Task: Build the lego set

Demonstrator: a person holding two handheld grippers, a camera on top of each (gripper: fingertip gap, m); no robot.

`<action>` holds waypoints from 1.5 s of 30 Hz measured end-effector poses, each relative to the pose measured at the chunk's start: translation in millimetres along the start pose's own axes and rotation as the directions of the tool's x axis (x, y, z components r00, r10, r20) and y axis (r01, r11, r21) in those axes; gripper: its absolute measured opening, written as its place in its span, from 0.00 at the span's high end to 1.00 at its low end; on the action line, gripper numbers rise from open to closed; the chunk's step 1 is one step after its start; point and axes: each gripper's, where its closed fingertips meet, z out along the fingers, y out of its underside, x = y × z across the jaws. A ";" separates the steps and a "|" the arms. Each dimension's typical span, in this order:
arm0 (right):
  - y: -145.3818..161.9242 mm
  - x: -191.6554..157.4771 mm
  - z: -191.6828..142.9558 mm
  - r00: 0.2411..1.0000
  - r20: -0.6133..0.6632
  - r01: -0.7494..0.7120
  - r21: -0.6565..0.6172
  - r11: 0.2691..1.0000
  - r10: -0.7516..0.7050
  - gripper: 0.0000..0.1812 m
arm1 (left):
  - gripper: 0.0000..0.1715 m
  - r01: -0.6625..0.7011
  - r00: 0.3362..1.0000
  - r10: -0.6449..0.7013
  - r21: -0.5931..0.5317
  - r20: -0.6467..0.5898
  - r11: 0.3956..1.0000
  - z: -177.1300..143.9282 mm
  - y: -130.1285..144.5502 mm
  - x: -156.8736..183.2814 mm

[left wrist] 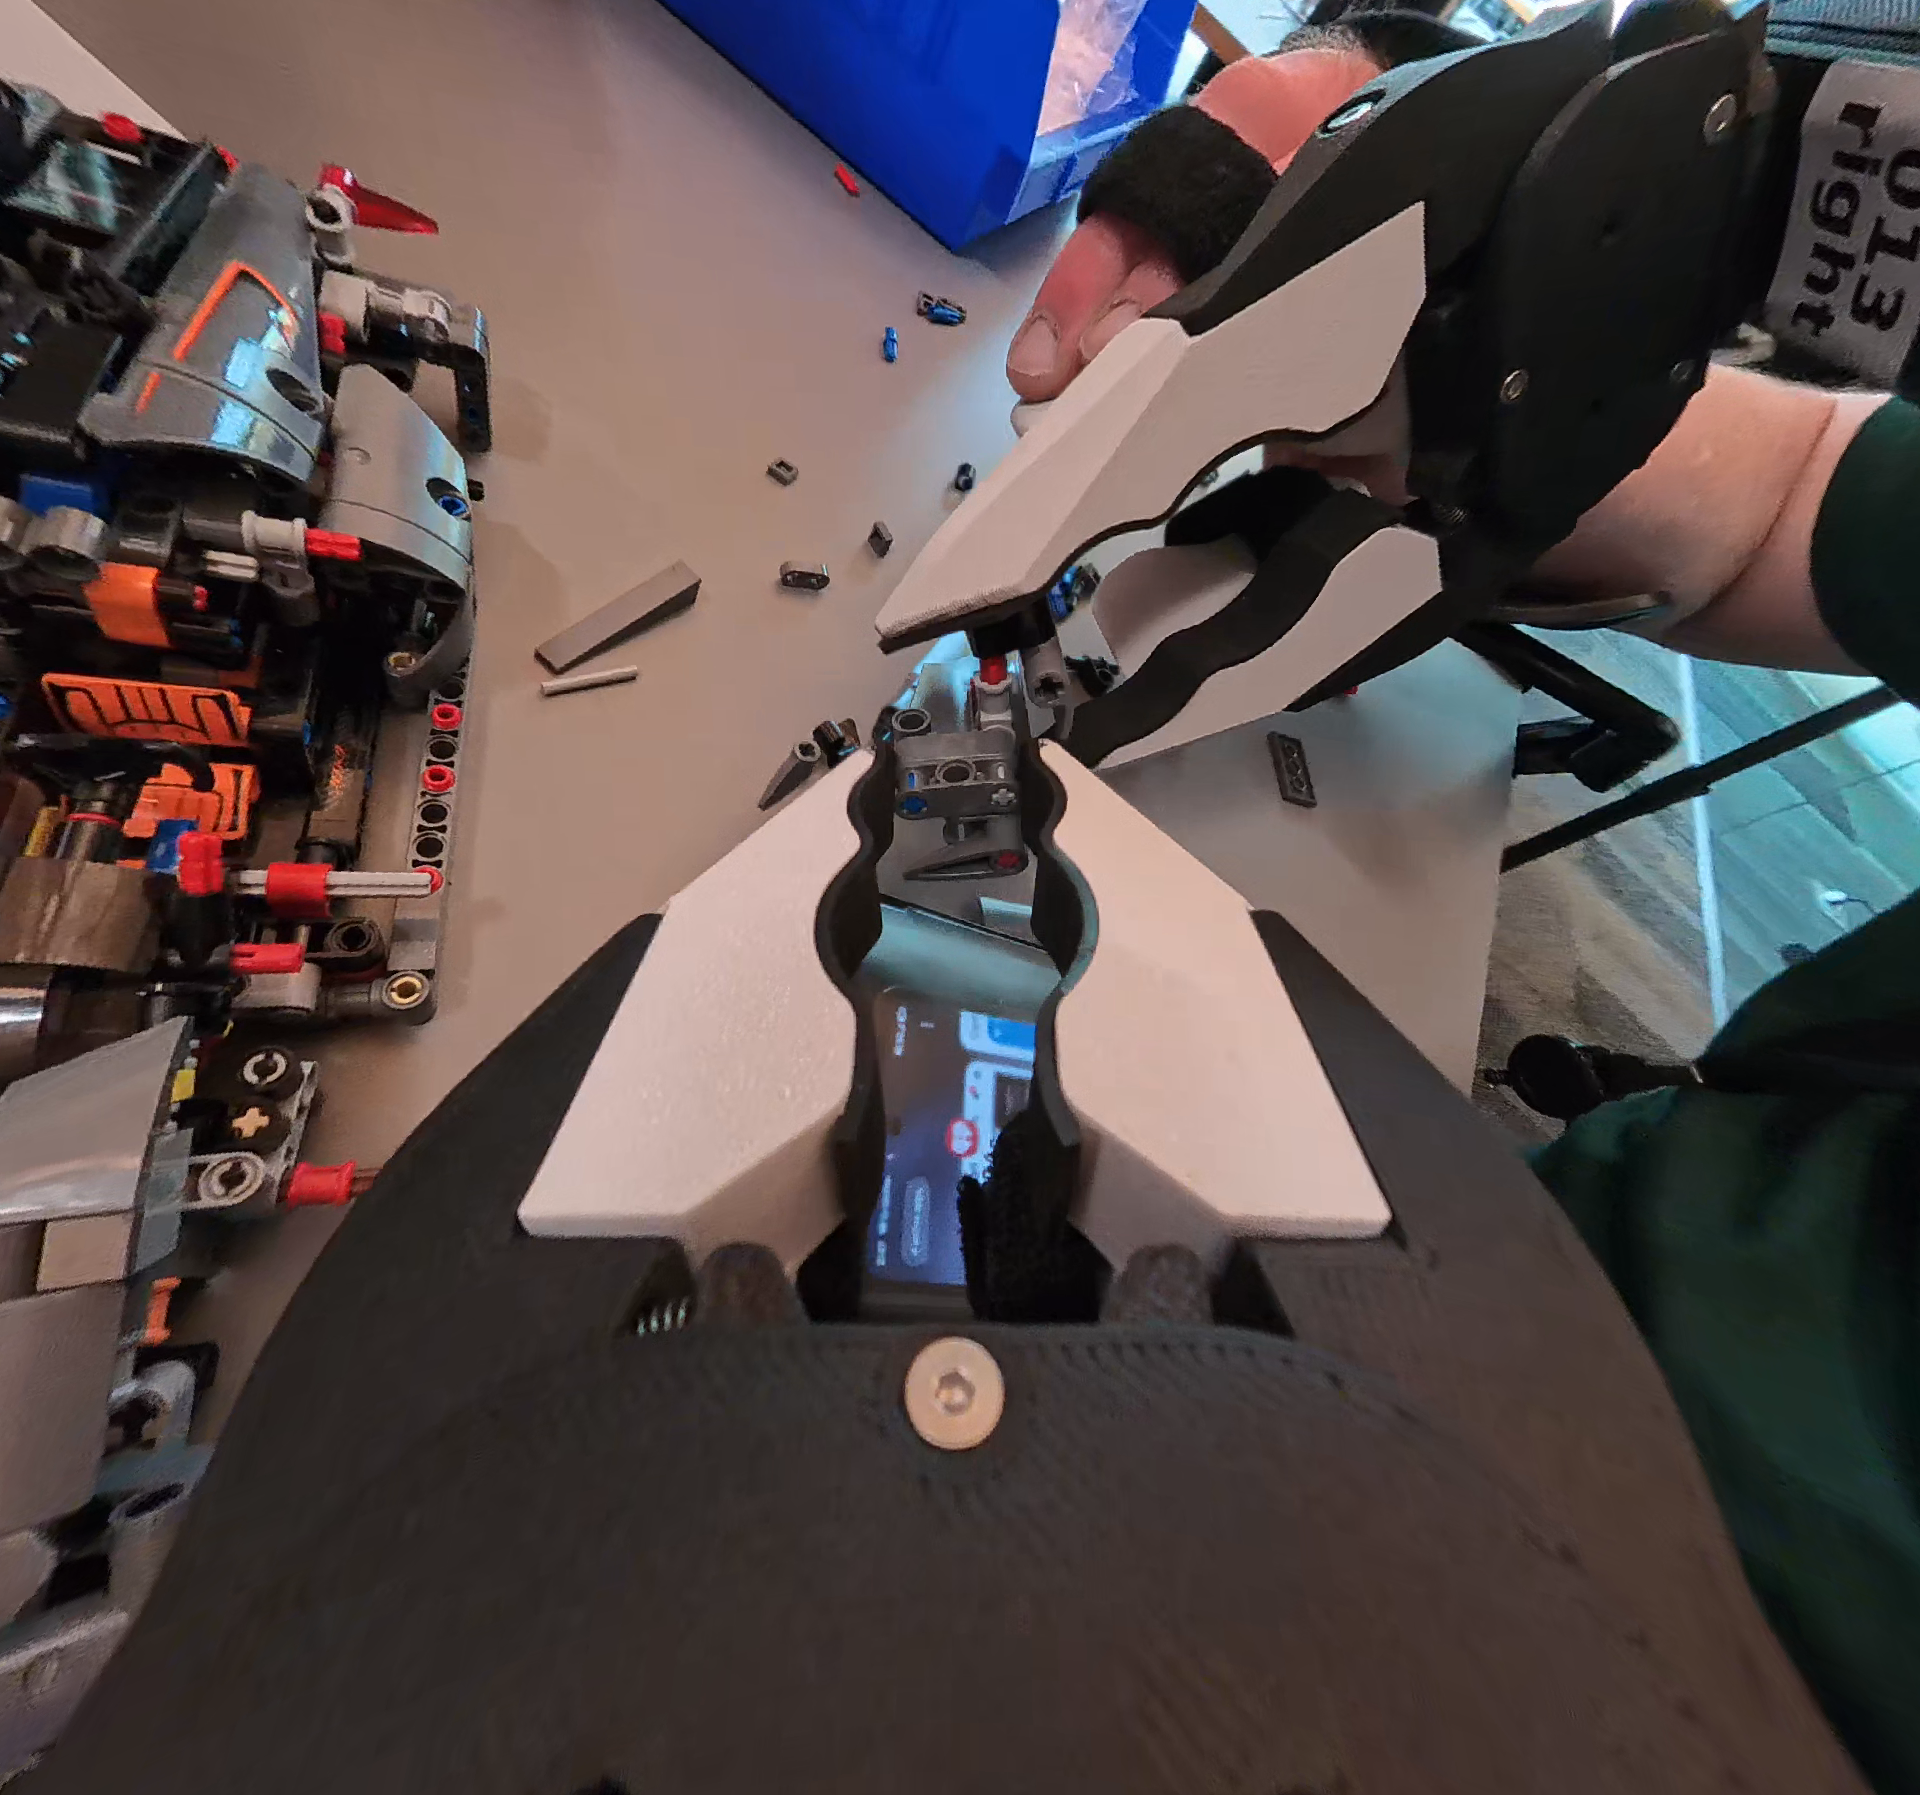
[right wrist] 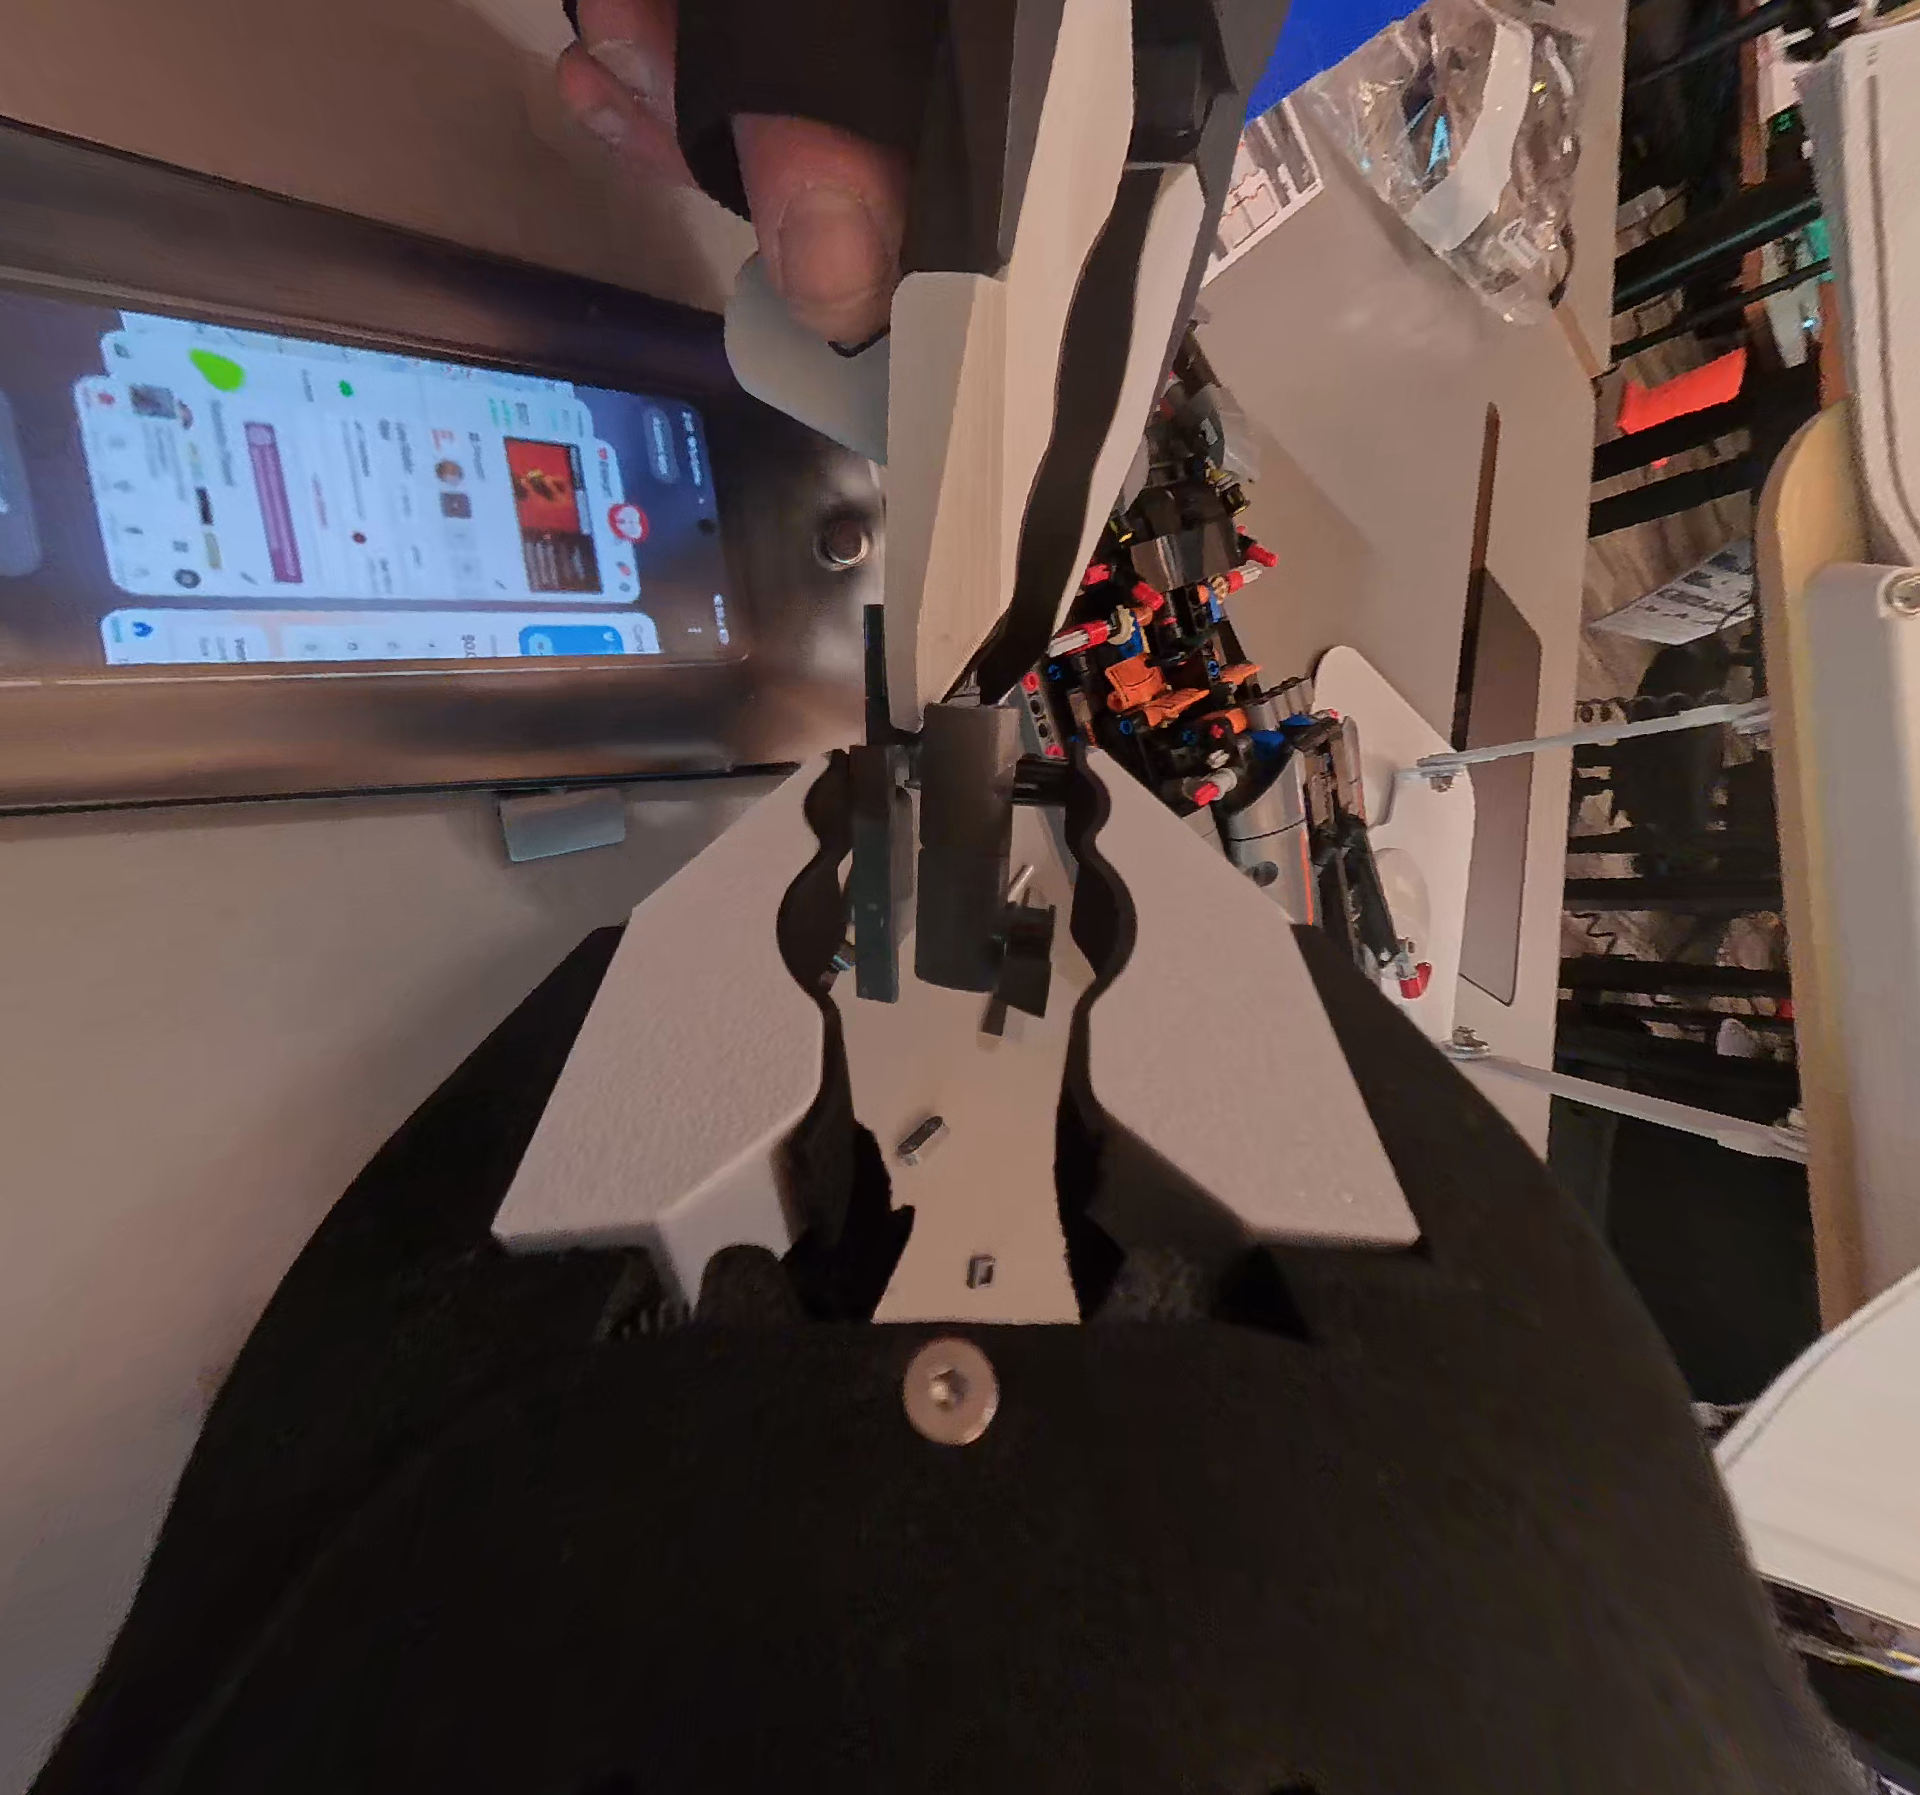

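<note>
A small grey and black lego sub-assembly [left wrist: 951, 784] with a red axle on top is held in the air between both grippers. My left gripper [left wrist: 956, 769] is shut on its lower grey part. My right gripper [left wrist: 1023, 675] comes in from the upper right and is shut on its top end. In the right wrist view the sub-assembly [right wrist: 961, 862] sits between my right gripper's [right wrist: 956, 789] fingers, and the left gripper [right wrist: 977, 696] reaches down from above. The large dark grey, orange and black lego car model [left wrist: 208, 550] lies on the table to the left; it also shows in the right wrist view [right wrist: 1174, 665].
Loose pieces lie on the grey table [left wrist: 675, 343]: a grey wedge plate [left wrist: 618, 613], a light grey axle [left wrist: 587, 680], blue pins [left wrist: 890, 343]. A blue bin [left wrist: 883, 31] stands at the back. A phone with a lit screen [right wrist: 364, 498] lies under the grippers. A clear plastic bag [right wrist: 1475, 114] lies beyond. My two grippers' fingertips are within a few centimetres of each other.
</note>
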 end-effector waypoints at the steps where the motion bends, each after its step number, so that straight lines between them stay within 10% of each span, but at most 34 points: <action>1: -0.9 1.7 -1.1 1.000 -0.015 0.005 0.006 1.000 -0.005 0.78 | 0.87 -0.007 1.000 0.007 0.007 0.012 1.000 -1.2 -2.1 0.5; 8: -7.6 16.1 -8.9 0.991 -0.129 0.050 0.023 0.998 -0.047 0.78 | 0.87 -0.103 0.983 0.097 0.030 0.157 0.994 -8.7 -17.8 3.8; 18: -5.4 27.7 -10.0 0.980 -0.195 0.039 0.009 0.999 -0.036 0.71 | 0.87 0.082 0.997 -0.080 0.154 -0.018 0.985 -8.2 -31.9 8.7; 45: -0.5 30.2 -11.1 0.960 -0.237 0.132 -0.097 0.987 -0.151 0.77 | 0.88 0.058 0.998 -0.061 0.122 0.020 0.991 -1.8 -28.9 7.2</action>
